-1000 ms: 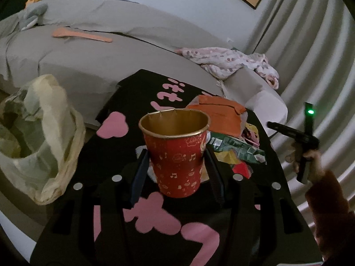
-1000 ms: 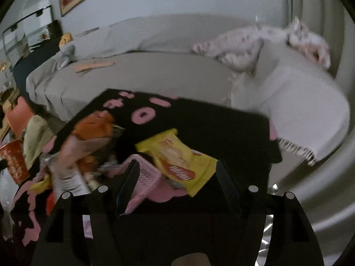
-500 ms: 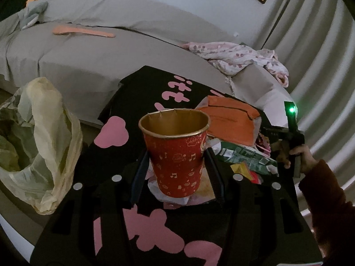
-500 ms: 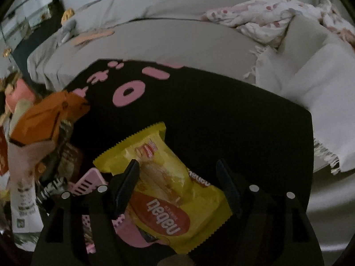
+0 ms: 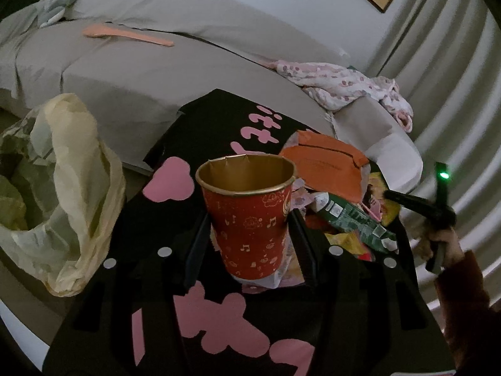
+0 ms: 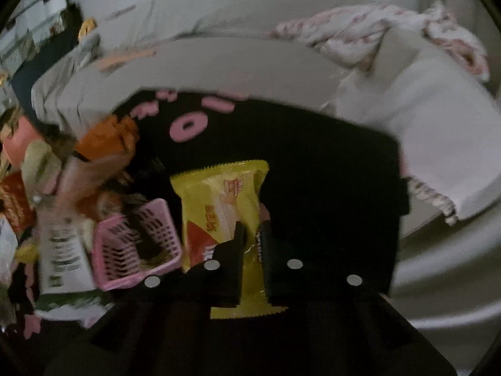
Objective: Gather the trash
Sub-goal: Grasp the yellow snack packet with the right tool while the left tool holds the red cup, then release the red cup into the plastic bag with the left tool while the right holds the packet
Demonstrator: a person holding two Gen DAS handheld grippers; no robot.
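We hold cup [image 5: 250, 216] in left gripper [image 5: 250, 228]; right gripper [image 6: 252, 235] closing, pinching wrapper [image 6: 224, 200] by thin edge near table [image 6: 328, 163] middle; wrapper may slip.

No brand name or number was legible in either view. The red paper cup [image 5: 250, 228] carried gold music notes and small doodles, and the black tablecloth [image 5: 216, 125] bore large pink characters that could not be read. The yellow snack packet [image 6: 224, 200] showed red characters, blurred beyond reading.

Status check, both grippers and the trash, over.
Left gripper holding red cup. Right gripper closing on yellow wrapper. Trash bag open, nothing blocking.
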